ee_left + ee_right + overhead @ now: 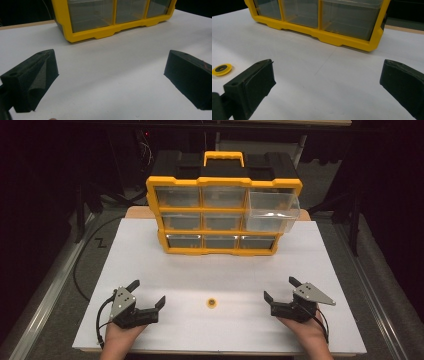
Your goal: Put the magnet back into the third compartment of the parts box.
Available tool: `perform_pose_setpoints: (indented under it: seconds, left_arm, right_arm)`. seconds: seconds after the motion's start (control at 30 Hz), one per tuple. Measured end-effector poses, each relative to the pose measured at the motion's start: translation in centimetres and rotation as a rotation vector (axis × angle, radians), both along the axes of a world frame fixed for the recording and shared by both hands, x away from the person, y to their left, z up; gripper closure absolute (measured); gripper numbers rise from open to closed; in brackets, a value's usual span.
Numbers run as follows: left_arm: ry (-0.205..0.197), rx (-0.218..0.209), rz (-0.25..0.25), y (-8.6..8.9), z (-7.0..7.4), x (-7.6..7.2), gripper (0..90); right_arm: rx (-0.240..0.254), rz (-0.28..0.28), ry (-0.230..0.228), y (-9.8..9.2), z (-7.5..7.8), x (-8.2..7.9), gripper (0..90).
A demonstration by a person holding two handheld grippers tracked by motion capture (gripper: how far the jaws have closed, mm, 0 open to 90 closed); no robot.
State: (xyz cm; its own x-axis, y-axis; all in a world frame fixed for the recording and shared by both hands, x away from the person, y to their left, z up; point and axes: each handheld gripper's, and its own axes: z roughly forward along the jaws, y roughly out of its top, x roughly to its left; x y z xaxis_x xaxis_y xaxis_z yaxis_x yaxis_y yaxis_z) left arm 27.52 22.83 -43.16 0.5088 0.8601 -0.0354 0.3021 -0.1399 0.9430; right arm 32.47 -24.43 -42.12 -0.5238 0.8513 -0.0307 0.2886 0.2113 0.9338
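No writing or brand can be read on the yellow drawer cabinet (223, 215), which stands at the far middle of the white surface (150, 255); its top right drawer (272, 209) is pulled out. Well in front of the cabinet lies a small yellow disc (212, 302). The left gripper (148, 293) rests left of the disc, the right gripper (280, 290) right of it, each held low in a hand, fingers spread wide and empty.

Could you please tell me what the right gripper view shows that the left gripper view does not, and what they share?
In the right gripper view, apart from its own open right claw, lies a small yellow disc on the white table. The left gripper view has its own open left claw. Both share the yellow drawer organizer and the table.
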Motion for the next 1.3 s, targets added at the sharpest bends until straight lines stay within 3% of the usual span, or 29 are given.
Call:
perform_pose_setpoints:
  seconds: [0.43,0.8,1.3]
  left_arm:
    - [-0.03,-0.001,-0.014,-0.2,-0.1,0.1,0.2]
    - [-0.015,-0.019,-0.014,0.0,0.0,0.4,0.3]
    - [-0.022,-0.007,-0.017,0.0,0.3,0.2,1.8]
  right_arm:
    - [0.0,0.025,0.023,1.5,0.1,1.4,0.9]
    - [0.017,0.082,0.064,3.7,0.2,2.7,0.9]
    - [-0.018,0.169,0.071,7.2,0.5,3.7,0.9]
